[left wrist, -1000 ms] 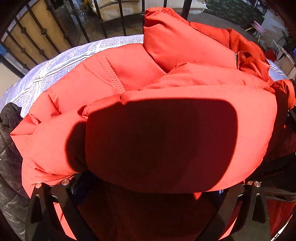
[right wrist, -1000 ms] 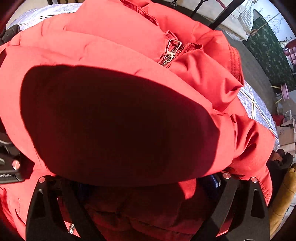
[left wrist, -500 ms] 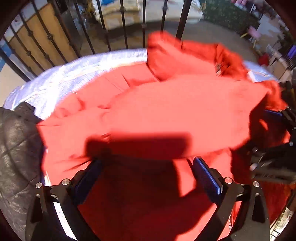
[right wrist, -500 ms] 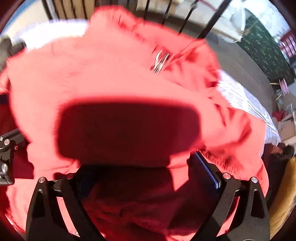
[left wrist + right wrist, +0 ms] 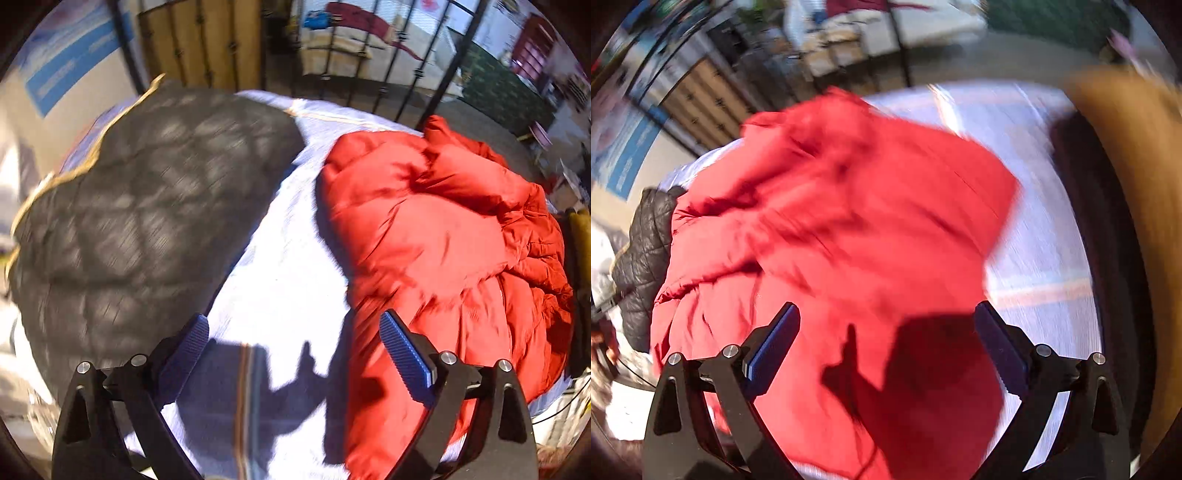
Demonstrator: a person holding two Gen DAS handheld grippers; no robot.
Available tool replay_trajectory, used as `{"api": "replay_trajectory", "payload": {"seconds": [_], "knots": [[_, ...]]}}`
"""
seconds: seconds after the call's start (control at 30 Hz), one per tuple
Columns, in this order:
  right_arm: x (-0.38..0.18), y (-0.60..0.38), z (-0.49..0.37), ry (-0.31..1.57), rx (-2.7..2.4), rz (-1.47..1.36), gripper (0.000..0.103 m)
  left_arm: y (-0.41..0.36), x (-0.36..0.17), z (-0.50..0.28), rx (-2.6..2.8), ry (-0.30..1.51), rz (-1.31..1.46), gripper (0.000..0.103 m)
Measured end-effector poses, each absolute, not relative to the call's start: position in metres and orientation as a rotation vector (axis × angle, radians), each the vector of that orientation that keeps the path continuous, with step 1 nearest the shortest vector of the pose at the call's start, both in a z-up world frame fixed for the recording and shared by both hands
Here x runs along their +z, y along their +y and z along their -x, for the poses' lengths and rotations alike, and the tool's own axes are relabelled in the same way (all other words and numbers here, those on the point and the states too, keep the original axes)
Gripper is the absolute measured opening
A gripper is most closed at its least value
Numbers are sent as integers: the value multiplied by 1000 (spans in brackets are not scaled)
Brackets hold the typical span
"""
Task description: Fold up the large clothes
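The red puffer jacket [image 5: 443,236] lies bunched in a folded heap on the pale lilac sheet [image 5: 284,266] of the bed. Left of the jacket, across a strip of bare sheet, sits a black quilted jacket [image 5: 147,206]. The left tongs [image 5: 291,339] hang above that strip, jaws wide but closing, nothing between them. The right tongs [image 5: 886,332] hang over the jacket, jaws wide and gripping nothing. Black railings [image 5: 384,55] rise beyond the jacket.

A home bedroom: a bed under a pale lilac checked sheet [image 5: 284,236] with a black wrought-iron bed rail [image 5: 439,70], puffy coats heaped on it, green patterned carpet [image 5: 506,92] beyond
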State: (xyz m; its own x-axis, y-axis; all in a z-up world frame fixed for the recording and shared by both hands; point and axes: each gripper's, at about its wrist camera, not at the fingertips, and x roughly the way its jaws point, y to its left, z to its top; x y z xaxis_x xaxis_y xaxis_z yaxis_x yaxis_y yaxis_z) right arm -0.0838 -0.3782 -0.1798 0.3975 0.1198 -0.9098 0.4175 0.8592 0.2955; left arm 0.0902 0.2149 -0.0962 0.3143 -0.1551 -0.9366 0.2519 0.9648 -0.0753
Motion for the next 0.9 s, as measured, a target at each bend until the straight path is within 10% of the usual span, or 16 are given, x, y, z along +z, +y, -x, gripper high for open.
{"api": "replay_trajectory", "payload": {"seconds": [0.63,0.9], "knots": [[-293,-384,170,1352,-78,-757,94,156,-215,-15,-502,1528,-61,88],[-261,-376,172,1298,49,-734,33,143,-208,-21,-524,1529,-38,39]]}}
